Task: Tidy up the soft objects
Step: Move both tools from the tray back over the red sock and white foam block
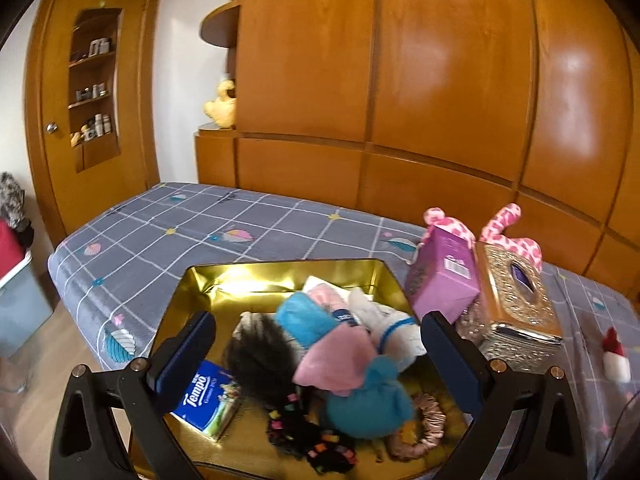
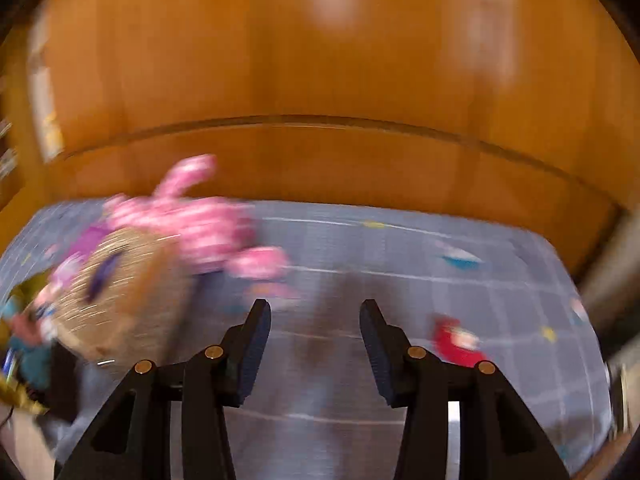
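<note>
A bed (image 1: 192, 220), covered in a grey-blue checked sheet, is carrying every item in view. A gold tin (image 1: 280, 276) is sitting near its front edge. Just to the tin's right, an ornate tissue box (image 1: 520, 300) is resting on the sheet, with a purple box (image 1: 444, 276) leaning beside it. A pink spotted plush (image 2: 192, 220) is lying behind them. A small red-and-white toy (image 2: 460, 342) is lying apart.

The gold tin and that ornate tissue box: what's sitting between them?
A purple carton leans there, between the gold tin and the ornate tissue box. The left wrist view shows it.
</note>
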{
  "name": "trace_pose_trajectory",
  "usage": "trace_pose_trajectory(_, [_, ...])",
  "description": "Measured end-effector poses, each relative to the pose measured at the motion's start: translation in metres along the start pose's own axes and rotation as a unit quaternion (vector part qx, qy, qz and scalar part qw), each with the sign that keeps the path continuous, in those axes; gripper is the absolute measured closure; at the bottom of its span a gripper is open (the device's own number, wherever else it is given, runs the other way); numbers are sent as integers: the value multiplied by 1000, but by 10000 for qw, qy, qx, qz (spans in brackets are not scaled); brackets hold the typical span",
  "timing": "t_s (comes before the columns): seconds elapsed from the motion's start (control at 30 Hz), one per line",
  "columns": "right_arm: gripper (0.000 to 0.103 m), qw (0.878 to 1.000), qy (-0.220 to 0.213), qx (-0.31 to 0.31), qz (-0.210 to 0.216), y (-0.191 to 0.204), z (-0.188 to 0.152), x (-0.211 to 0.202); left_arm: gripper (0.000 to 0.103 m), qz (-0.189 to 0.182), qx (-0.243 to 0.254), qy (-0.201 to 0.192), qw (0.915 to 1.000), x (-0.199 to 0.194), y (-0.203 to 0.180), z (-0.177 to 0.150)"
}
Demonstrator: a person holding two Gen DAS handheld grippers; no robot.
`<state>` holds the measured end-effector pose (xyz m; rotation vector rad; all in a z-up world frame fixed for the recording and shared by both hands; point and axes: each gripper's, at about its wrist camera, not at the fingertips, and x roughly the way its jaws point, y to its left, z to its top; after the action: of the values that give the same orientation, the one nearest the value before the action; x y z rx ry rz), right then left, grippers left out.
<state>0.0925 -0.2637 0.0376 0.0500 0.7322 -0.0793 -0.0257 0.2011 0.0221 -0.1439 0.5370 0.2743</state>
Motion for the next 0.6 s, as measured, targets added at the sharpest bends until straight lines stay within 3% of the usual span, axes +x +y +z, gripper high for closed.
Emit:
trace_pose_trajectory(0.1, [57, 9944, 33, 974, -419, -76, 1, 5, 0, -307, -67, -149, 9994, -9, -18, 11])
trace_pose_trajectory(0.2, [57, 9802, 56, 1667, -1068, -140, -5, 12, 0, -603, 238, -131, 9978, -12, -47, 18])
trace_pose_trajectory(0.3, [56, 9628, 161, 2404, -1224, -192, -24, 17, 0, -1101, 582, -6, 9922, -16, -83, 16])
trace_pose_trajectory(0.43, [54, 9322, 84, 3521, -831, -223, -48, 22, 0, -1559, 1292, 82, 9792, -23, -136, 8])
trace_pose_trajectory(0.53, [50, 9325, -215, 3506, -840, -219, -47, 15, 0, -1880, 1641, 166, 9682, -24, -176, 4])
trace_pose_trajectory(0.6, [48, 9336, -239, 3481, -811, -215, -47, 12, 0, -2266, 1799, 364, 9565, -22, -204, 1])
